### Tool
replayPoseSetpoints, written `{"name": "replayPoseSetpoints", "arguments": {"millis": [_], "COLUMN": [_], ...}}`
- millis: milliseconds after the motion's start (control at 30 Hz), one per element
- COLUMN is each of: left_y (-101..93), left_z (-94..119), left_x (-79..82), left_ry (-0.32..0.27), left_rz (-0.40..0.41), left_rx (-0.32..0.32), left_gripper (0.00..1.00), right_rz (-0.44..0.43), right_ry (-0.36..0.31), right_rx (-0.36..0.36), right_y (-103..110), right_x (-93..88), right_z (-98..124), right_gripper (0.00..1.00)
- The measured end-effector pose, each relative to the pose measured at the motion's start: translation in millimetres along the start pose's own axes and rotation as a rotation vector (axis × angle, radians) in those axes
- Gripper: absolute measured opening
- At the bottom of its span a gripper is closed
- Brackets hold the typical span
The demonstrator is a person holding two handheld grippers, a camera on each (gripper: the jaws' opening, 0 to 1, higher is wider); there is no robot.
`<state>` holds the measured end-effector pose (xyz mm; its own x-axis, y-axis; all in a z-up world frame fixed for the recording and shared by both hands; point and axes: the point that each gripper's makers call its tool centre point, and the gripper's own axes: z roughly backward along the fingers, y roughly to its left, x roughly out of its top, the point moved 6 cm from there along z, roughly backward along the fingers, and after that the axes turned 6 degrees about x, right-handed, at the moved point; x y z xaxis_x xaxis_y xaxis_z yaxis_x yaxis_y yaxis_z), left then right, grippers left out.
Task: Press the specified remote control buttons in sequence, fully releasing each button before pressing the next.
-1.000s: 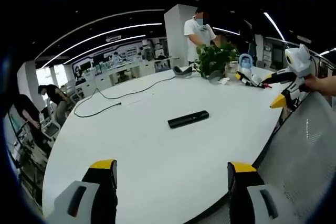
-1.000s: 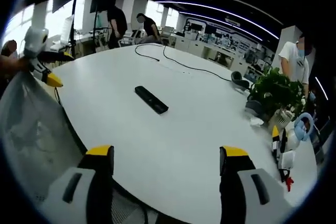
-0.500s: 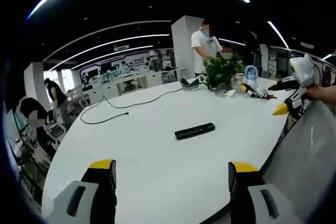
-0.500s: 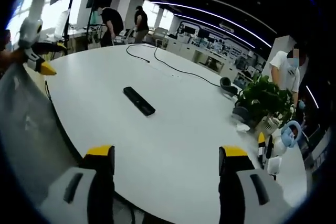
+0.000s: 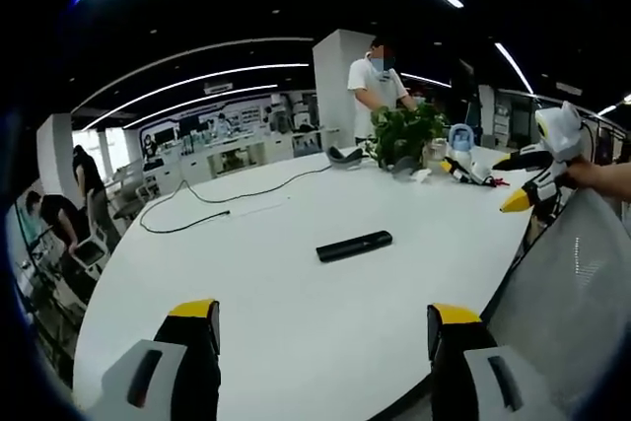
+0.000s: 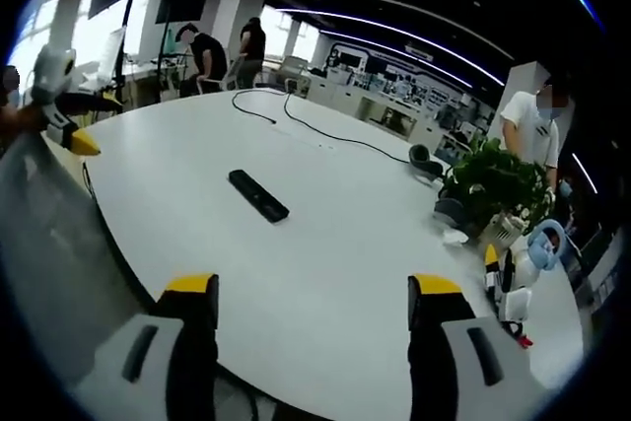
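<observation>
**Status: Approach not begun, no button contact**

The remote control [image 5: 354,245] lies flat on the white desk [image 5: 266,322], near its middle and well apart from both claws. In the right gripper view the remote control [image 6: 258,195] has bare desk surface on all sides.

The left claw [image 5: 320,337] has its jaws set wide, holding nothing. The right claw [image 6: 311,315] is likewise wide and empty. Both hang at the near desk edge.

Judged progress: neither claw is near the buttons, so the pressing sequence appears to be at its start. Remaining: approach the remote, press each specified button, release fully between presses.

Other items: a black cable [image 5: 212,196] and a potted plant [image 6: 496,184] at the far side.
</observation>
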<state>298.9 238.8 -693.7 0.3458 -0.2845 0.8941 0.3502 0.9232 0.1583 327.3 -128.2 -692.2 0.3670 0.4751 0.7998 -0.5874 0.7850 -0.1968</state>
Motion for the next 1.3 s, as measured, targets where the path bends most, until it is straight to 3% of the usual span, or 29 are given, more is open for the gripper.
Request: {"name": "replayPoseSetpoints", "arguments": {"millis": [100, 400, 667, 733, 800, 900, 1000, 1100, 1300], "left_y": [0.8, -1.1, -11.9, -16.8, -16.6, -11.3, -11.8, -14.5, -12.5], "left_z": [0, 0, -2, -1, 0, -2, -2, -2, -13], "left_x": [-1.3, -3.8, -1.9, 2.9, 6.2, 1.9, 0.3, 6.6, 12.3], "left_ry": [0.010, 0.046, 0.045, -0.005, -0.020, 0.024, 0.059, 0.030, 0.039], "left_rz": [-0.007, 0.012, 0.006, 0.046, 0.092, 0.084, 0.121, 0.158, 0.129], "left_rx": [0.006, -0.002, -0.091, -0.155, -0.158, -0.128, -0.154, -0.192, -0.206], "left_gripper": [0.90, 0.90, 0.89, 0.89, 0.91, 0.91, 0.91, 0.91, 0.91], "right_rz": [-0.004, 0.021, -0.045, -0.066, -0.078, -0.080, -0.077, -0.089, -0.114], "right_ry": [-0.015, 0.034, 0.012, 0.008, 0.009, 0.015, 0.014, 0.003, -0.009], "right_rx": [0.010, 0.048, 0.020, 0.019, 0.026, 0.027, 0.027, 0.024, 0.020], "right_y": [1, 6, -3, -4, -3, -2, -1, -1, -3], "right_x": [2.0, -2.4, -3.6, -4.0, -4.6, -5.0, -4.0, -2.7, -3.5], "right_z": [0, -5, -2, -2, -2, -2, -1, -1, 0], "right_gripper": [0.80, 0.79, 0.78, 0.77, 0.78, 0.78, 0.76, 0.74, 0.73]}}
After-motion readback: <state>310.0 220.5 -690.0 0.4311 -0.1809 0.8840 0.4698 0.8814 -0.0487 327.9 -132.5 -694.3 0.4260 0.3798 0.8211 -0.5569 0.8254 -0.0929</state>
